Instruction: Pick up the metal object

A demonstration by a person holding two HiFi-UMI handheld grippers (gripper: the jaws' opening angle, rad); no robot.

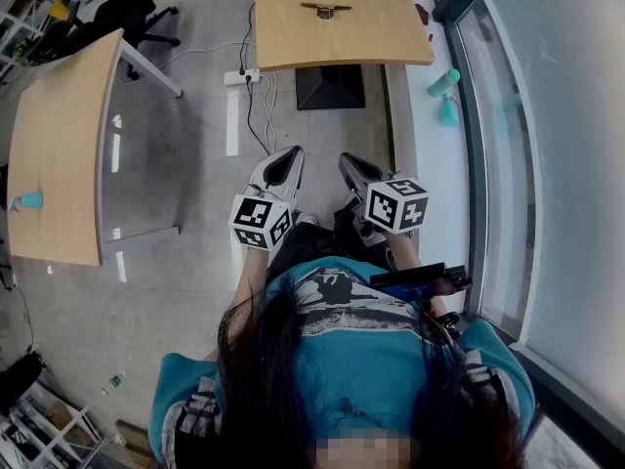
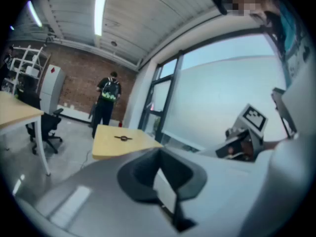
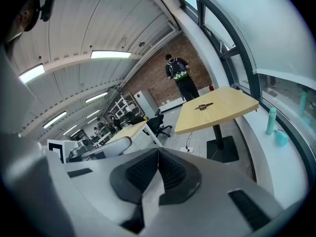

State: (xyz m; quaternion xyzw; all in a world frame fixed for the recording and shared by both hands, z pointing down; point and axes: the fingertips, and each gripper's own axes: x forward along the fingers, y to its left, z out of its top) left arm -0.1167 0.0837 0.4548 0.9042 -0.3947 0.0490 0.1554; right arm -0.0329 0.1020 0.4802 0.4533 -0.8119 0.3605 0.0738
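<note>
The metal object (image 1: pixel 325 10) is a small dark, brassy piece lying on the far wooden table (image 1: pixel 371 37), well ahead of both grippers. It also shows in the left gripper view (image 2: pixel 123 138) and in the right gripper view (image 3: pixel 203 106). My left gripper (image 1: pixel 282 168) and right gripper (image 1: pixel 353 171) are held side by side close to my body, above the floor. In each gripper's own view the jaws meet with nothing between them: left gripper (image 2: pixel 159 153), right gripper (image 3: pixel 158 153).
A second wooden table (image 1: pixel 59 154) stands at the left with a small teal item (image 1: pixel 29 200). An office chair (image 1: pixel 137 13), a power strip (image 1: pixel 241 76) with cables and the table base (image 1: pixel 330 86) are on the floor. A teal bottle (image 1: pixel 444 84) stands by the window. A person (image 2: pixel 107 100) stands beyond the table.
</note>
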